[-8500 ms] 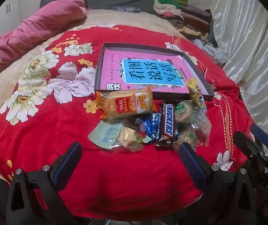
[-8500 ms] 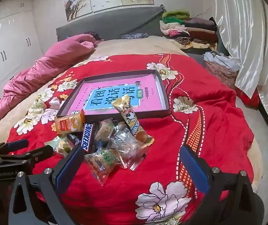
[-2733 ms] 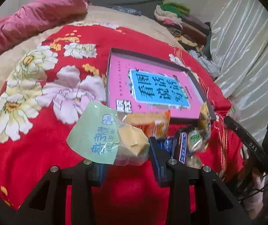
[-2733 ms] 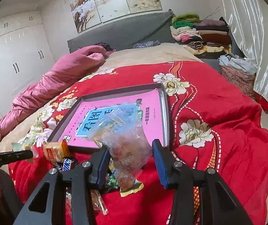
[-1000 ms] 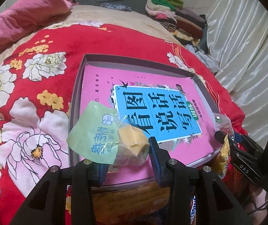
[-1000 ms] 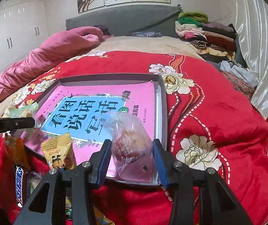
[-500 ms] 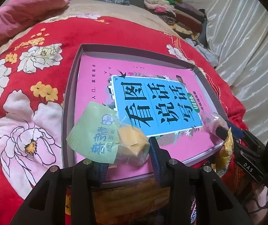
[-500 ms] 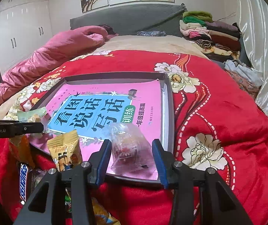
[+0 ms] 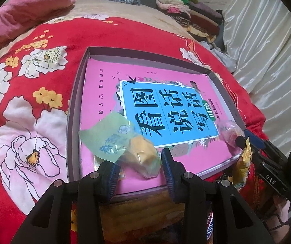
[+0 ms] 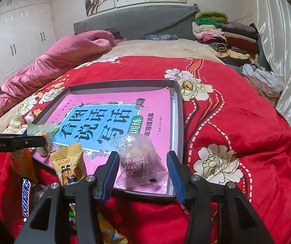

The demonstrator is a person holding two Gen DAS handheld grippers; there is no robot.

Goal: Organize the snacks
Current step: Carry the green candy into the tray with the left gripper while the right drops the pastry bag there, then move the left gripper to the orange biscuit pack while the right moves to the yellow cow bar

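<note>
Over the shallow grey cardboard tray's six-o'clock edge, the left tool grips a green-wrapped yellow cake while the right tool, jaws just widening, frees a clear-wrapped reddish snack for sorting there.

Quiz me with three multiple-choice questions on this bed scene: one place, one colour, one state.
1. Where does the clear-wrapped snack lie? A in the tray, B on a pillow, C on the floor.
2. The book cover is mostly: A green, B pink, C black.
3. The left gripper is: A empty, B holding a green-wrapped snack, C holding a bottle.
Answers: 1A, it rests on the book at the tray's near corner; 2B, pink surrounds a blue title panel; 3B, the snack sits pinched between its pads.
</note>
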